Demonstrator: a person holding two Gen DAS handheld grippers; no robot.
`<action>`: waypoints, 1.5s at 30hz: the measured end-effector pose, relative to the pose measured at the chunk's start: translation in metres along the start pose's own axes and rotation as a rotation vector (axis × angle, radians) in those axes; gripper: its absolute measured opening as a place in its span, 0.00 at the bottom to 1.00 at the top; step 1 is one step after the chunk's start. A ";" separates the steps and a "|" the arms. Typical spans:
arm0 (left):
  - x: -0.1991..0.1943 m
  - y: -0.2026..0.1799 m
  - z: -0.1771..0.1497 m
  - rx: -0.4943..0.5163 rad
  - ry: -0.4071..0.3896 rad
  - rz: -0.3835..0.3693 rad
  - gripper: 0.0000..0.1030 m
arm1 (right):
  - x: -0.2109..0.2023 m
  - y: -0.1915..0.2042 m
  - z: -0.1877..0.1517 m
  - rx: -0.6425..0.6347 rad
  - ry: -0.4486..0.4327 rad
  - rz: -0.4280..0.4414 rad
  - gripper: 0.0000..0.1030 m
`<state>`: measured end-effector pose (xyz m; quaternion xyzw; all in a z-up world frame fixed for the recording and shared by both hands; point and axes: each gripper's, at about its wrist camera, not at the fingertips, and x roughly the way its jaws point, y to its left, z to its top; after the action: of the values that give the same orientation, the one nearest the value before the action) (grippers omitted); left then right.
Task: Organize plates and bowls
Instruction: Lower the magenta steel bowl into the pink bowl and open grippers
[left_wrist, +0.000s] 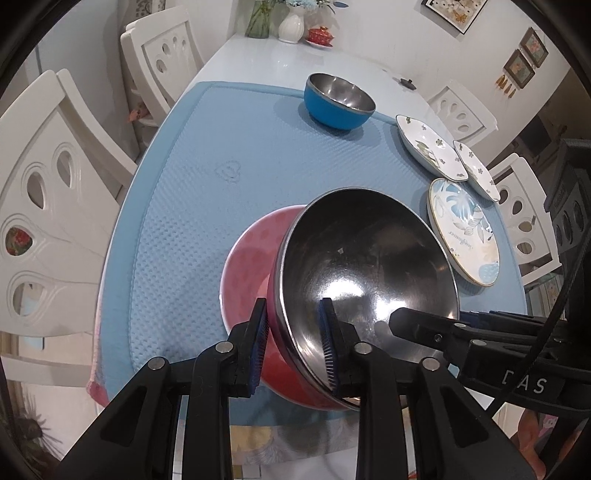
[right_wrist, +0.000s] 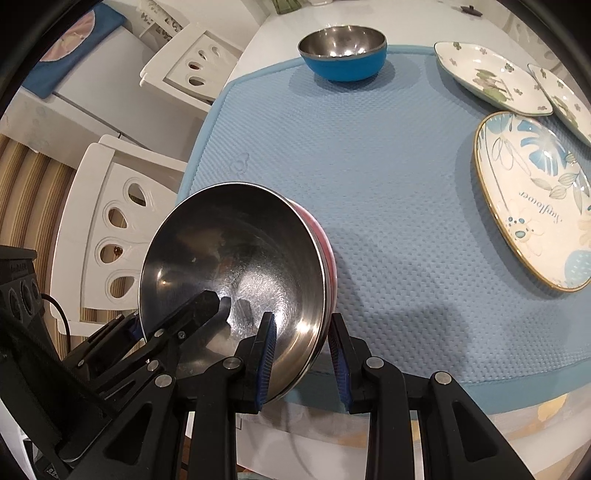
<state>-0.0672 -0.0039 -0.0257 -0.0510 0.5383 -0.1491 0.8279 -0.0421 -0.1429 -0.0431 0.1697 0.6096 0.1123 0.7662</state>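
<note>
A red bowl (left_wrist: 251, 266) with a steel inside (right_wrist: 229, 251) sits tilted at the near edge of the blue mat (left_wrist: 221, 184). My left gripper (left_wrist: 295, 339) is shut on its rim, one pad inside and one on the red wall. My right gripper (right_wrist: 303, 354) is shut on the opposite rim in the same way. A finger (left_wrist: 413, 325) of the right gripper shows inside the bowl in the left wrist view. A blue bowl (left_wrist: 338, 107) stands at the mat's far edge. Two square flowered plates (left_wrist: 428, 147) (left_wrist: 476, 173) and a round leaf-patterned plate (left_wrist: 463, 232) lie on the right.
White chairs (left_wrist: 55, 203) (left_wrist: 162, 59) stand along the table's left side, and others (left_wrist: 524, 206) on the right. A white vase (left_wrist: 291, 22) and a red lidded dish (left_wrist: 319, 35) sit at the table's far end. The mat's middle (right_wrist: 388, 184) is bare.
</note>
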 end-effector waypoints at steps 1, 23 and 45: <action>0.001 0.001 0.000 -0.006 0.001 0.005 0.27 | 0.000 -0.001 0.000 0.000 -0.002 -0.001 0.27; 0.004 0.040 -0.004 -0.124 0.011 0.042 0.40 | -0.001 0.001 0.003 0.013 0.025 0.018 0.27; -0.018 0.025 0.041 -0.071 -0.049 0.006 0.40 | -0.032 -0.003 0.035 0.040 0.024 0.038 0.27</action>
<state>-0.0321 0.0218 0.0007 -0.0823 0.5229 -0.1262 0.8390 -0.0156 -0.1624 -0.0090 0.1952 0.6174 0.1165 0.7531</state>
